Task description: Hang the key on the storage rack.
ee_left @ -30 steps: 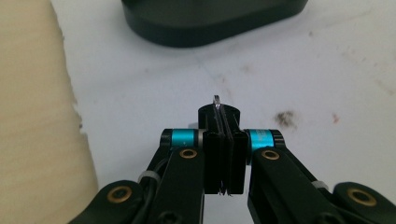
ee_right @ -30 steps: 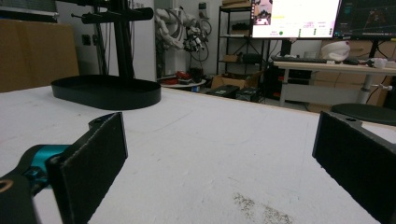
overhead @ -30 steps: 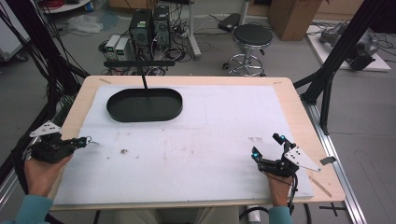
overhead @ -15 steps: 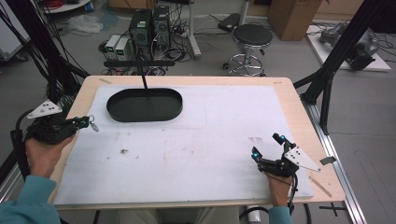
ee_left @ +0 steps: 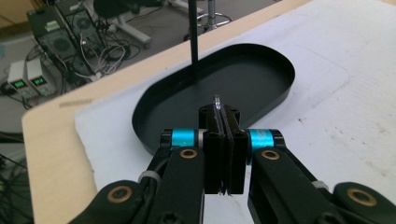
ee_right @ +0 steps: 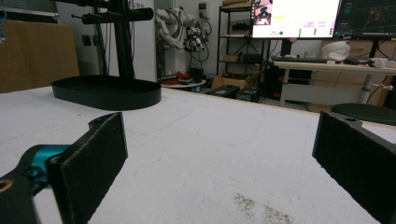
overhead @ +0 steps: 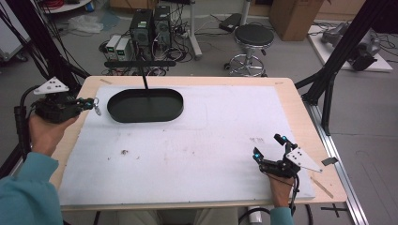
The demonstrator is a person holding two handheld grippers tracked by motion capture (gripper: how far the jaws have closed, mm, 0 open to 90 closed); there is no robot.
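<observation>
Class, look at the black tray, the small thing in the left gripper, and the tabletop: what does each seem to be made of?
Tray: probably painted metal or hard plastic; thin upright rim, matte black, soft sheen.
Small thing in the shut left gripper: likely metal; thin, silvery, glinting, too small to identify.
Tabletop: light wood or plywood, pale tan edge, covered by a white, scuffed sheet, perhaps foam or paper.

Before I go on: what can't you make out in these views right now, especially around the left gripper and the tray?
- The small metal piece pinched in the left gripper: too small and edge-on in its own view, a speck in the high view; I cannot name it.
- The black tray: the upright post hides part of its floor.
- Specks on the white mat: too small to identify.
</observation>
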